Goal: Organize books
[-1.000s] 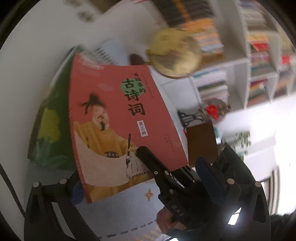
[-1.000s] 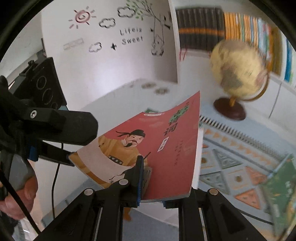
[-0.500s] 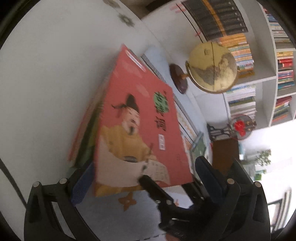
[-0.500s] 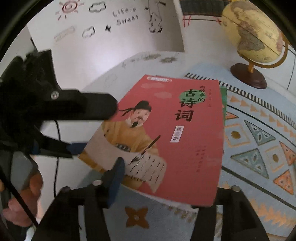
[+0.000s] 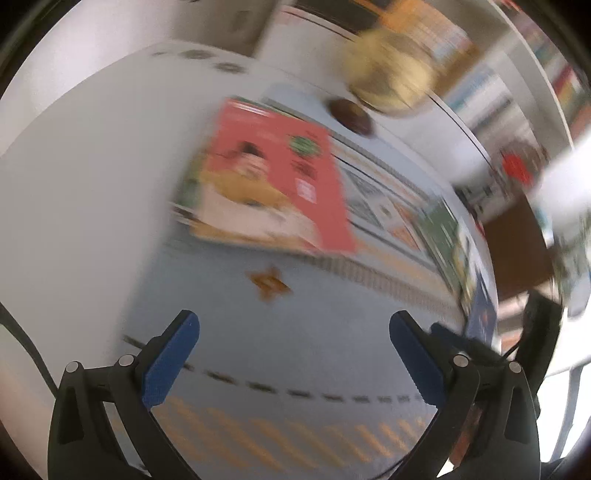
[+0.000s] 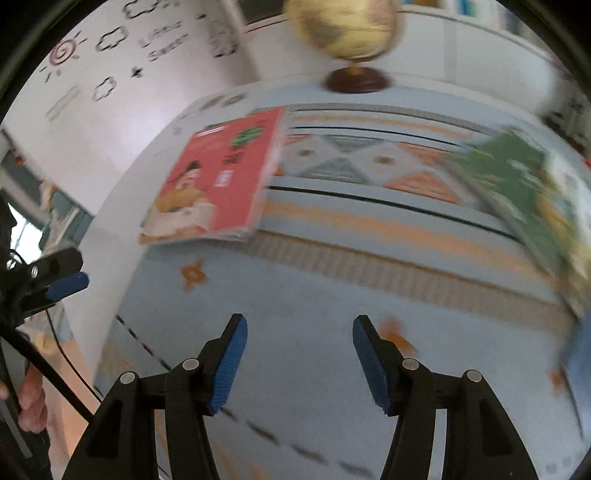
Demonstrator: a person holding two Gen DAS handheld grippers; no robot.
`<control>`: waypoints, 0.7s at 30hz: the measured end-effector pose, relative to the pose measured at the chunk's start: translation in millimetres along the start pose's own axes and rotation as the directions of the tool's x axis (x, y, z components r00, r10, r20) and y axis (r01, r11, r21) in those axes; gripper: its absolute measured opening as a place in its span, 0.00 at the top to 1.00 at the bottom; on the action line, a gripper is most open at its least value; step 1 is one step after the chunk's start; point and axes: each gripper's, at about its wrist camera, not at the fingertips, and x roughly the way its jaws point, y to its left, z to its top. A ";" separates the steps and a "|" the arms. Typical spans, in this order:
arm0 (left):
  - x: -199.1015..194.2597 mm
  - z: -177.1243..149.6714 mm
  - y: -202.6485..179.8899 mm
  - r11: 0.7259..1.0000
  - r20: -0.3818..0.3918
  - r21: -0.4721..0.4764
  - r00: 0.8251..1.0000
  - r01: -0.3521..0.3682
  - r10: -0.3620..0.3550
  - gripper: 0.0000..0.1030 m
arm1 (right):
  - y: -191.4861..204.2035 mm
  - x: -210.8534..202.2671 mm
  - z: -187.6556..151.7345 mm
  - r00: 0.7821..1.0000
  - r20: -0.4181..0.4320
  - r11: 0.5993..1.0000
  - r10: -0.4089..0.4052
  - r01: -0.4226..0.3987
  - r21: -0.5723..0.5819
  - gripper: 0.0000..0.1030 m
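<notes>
The red book (image 5: 273,184), its cover showing a figure in yellow robes, lay flat on the left part of a pale blue patterned mat (image 5: 295,332), resting on top of another book whose green edge showed along its left side. Both views were blurred.

The left gripper (image 5: 293,354) stood wide apart, blue pads facing one another over bare mat with nothing between them; the red book lay well ahead of its tips, slightly to the left. An orange star motif (image 5: 269,282) on the mat lay between the book and the tips.

The right gripper (image 6: 299,356) stood about half open and empty, its jaws having just been opening, with only mat between them. In its view the red book (image 6: 218,184) sat ahead and to the left, well apart from the fingertips. At the left edge of that view the left gripper's (image 6: 55,280) tip showed off to the side of the book, not touching it.

A green-covered book (image 6: 524,195) lay at the mat's right end, far from both pairs of tongs. A yellow globe (image 6: 347,29) on a dark round base stood beyond the mat's far edge, in front of white shelving (image 5: 517,92).
</notes>
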 end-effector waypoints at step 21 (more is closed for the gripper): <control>114.0 -73.9 -324.8 0.848 -0.156 0.478 0.972 0.230 -0.176 0.01 | -267.3 -166.4 -97.5 0.899 -0.019 0.792 -0.437 0.394 0.466 0.25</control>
